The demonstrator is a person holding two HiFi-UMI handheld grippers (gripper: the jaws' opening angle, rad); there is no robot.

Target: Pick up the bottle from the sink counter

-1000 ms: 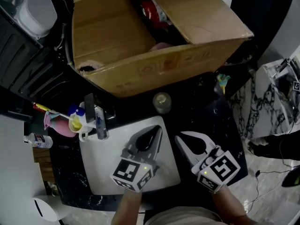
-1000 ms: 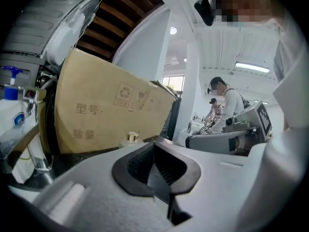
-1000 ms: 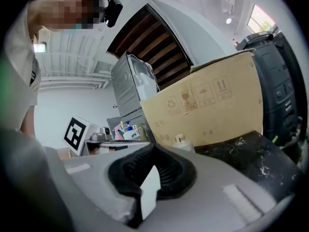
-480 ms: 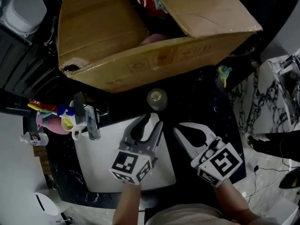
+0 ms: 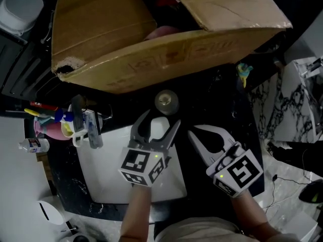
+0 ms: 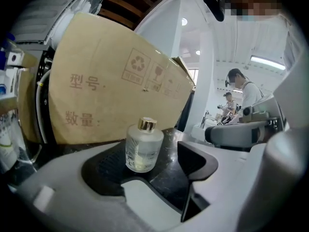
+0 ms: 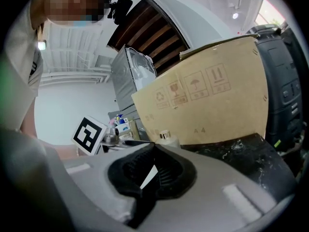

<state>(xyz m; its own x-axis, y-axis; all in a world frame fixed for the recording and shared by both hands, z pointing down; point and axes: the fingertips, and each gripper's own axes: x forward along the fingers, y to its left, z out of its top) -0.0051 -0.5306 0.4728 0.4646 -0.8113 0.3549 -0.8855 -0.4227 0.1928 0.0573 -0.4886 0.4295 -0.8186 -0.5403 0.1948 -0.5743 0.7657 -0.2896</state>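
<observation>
1. While my left gripper (image 5: 160, 121) hovers over the upper edge of the white sink basin (image 5: 101, 180) at the middle of the head view, its jaws have just been opening. They now stand spread wide, with nothing pinched between them.
2. The bottle (image 5: 166, 100) is a small frosted glass one with a gold cap. It stands upright on the black counter (image 5: 222, 110), just above my left jaw tips in the head view.
3. In the left gripper view the bottle shows in the middle of the gap, just beyond the dark pads, and neither pad touches it.
4. My right gripper (image 5: 193, 132) sits at the lower right of the head view, over the counter beside the basin. Its jaws are pressed together and hold nothing.
5. A big cardboard box (image 5: 151, 59) fills the upper part of the head view, its printed side close behind the bottle.
6. A pink cup (image 5: 43, 130) with brushes stands at the left edge, beside the basin.
</observation>
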